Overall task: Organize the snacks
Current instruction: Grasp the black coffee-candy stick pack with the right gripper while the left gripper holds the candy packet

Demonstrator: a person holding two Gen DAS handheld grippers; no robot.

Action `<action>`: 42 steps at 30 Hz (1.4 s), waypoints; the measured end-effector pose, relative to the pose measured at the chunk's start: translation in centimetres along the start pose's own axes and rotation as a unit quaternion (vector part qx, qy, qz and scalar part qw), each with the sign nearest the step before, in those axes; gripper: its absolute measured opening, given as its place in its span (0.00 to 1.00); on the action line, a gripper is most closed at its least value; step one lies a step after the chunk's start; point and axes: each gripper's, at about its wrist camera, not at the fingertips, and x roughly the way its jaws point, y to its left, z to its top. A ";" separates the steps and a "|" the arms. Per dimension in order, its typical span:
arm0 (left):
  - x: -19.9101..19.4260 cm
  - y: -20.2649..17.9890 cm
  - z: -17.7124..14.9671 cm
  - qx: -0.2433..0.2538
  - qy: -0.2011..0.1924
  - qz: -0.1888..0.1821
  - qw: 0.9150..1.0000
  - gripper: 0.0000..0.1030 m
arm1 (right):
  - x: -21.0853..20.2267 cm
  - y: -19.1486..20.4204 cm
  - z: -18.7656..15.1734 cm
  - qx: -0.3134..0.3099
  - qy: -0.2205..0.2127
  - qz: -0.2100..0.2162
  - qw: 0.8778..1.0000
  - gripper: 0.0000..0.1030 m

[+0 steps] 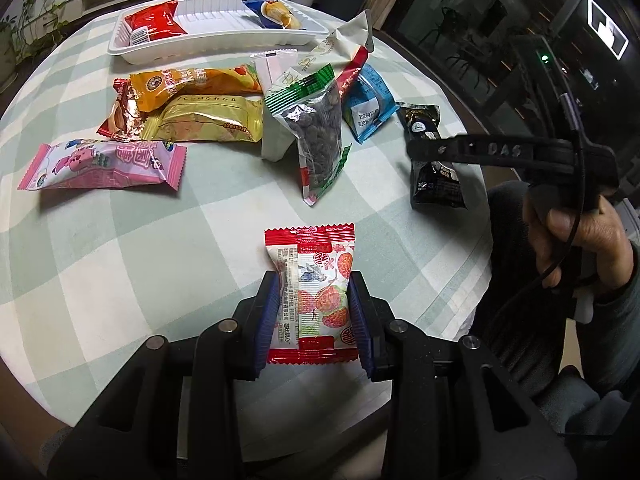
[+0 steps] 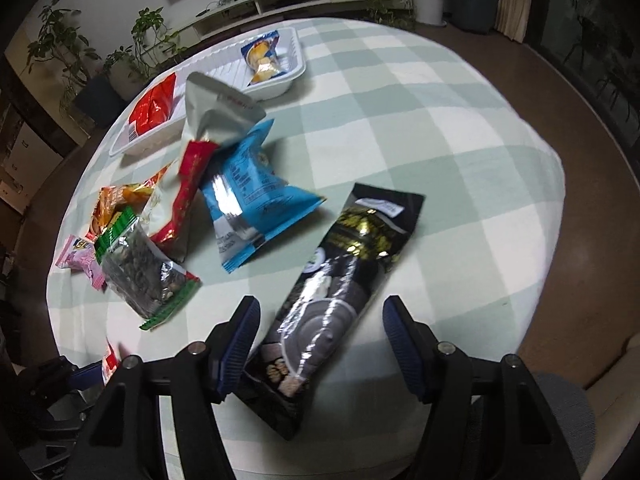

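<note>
The left gripper [image 1: 314, 316] pinches a small red-and-white strawberry-print snack packet [image 1: 311, 294] between its blue pads, the packet standing lengthwise between the fingers and lifted clear of the tablecloth, which suggests it is being carried toward the tray. The right gripper [image 2: 320, 344] points steeply down over a long black snack packet [image 2: 340, 292] lying diagonally on the cloth. Its jaws stand spread on either side of the packet's lower half and are not yet pressing it, so this looks like the approach to a pick-up. A hand [image 1: 576, 240] holds that gripper's handle at the right edge of the left view.

A white plastic tray [image 1: 208, 46] sits at the far side of the table and already holds a red packet [image 1: 154, 22] and a blue packet with yellow pastries pictured [image 1: 274, 12], likely the place where snacks are being gathered. Between tray and grippers lies a loose pile: a pink packet [image 1: 104, 164], a gold packet [image 1: 204, 120], an orange packet [image 1: 192, 84], a clear green-edged bag of dark dried fruit [image 1: 316, 136] and a light blue packet [image 1: 368, 104].

The round table wears a pale green and cream checked cloth [image 2: 400, 120]. Behind it stand potted plants [image 2: 60, 52] and a low white shelf [image 2: 280, 0], with brown floor beyond
</note>
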 end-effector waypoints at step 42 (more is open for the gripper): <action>-0.9 0.2 -0.3 -0.031 -0.032 0.000 0.999 0.30 | -1.3 -1.0 -1.1 -0.030 -0.032 0.008 0.999 0.21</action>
